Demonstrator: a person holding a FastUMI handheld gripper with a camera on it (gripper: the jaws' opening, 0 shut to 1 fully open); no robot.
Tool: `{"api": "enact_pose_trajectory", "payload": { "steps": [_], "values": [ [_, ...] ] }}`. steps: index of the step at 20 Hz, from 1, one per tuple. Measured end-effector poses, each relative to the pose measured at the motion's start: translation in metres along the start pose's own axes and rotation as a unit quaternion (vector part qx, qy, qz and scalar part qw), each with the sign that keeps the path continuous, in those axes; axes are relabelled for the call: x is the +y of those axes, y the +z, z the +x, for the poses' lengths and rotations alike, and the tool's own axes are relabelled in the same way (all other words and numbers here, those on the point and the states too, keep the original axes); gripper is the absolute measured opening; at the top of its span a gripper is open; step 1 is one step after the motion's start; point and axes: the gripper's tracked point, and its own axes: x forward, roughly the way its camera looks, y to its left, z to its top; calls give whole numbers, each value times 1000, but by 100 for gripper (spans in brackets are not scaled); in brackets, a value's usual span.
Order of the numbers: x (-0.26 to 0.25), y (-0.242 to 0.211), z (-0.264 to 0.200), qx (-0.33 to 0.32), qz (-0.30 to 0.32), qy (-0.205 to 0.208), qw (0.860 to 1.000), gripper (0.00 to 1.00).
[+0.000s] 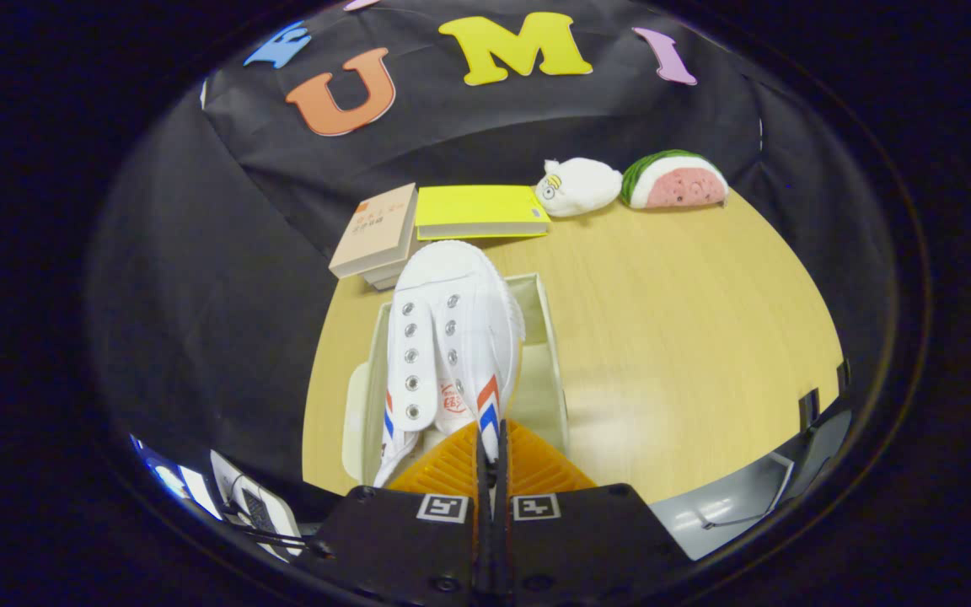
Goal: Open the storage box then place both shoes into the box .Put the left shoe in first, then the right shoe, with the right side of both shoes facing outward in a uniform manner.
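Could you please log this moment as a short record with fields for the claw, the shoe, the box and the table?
claw: claw shut on the shoe's rear side wall
shoe: white shoe held over the box, toe pointing away
box: storage box open, beneath the shoe
table: wooden table
beyond box: tan book, yellow book, white plush, watermelon plush

Light fell evenly from above, bright on the wooden table point(688, 337) and flat, with only soft, short shadows under the books point(376, 232) and the plush toys point(580, 187). A pale patch of glare sat on the tabletop just beside the storage box point(549, 371). The white shoe point(447, 337) was near overexposed. Fisheye bending curved the table's edge, and the rim fell dark and slightly soft.
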Motion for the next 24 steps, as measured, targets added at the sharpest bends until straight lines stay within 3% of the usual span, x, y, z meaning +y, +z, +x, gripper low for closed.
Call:
{"api": "enact_pose_trajectory", "payload": {
  "steps": [5, 17, 24],
  "values": [
    [-17, -21, 45, 36, -2, -54, 998, 5],
    [-27, -31, 83, 82, 7, -102, 991, 8],
    [-10, -20, 61, 60, -14, -87, 994, 43]
  ]
}}
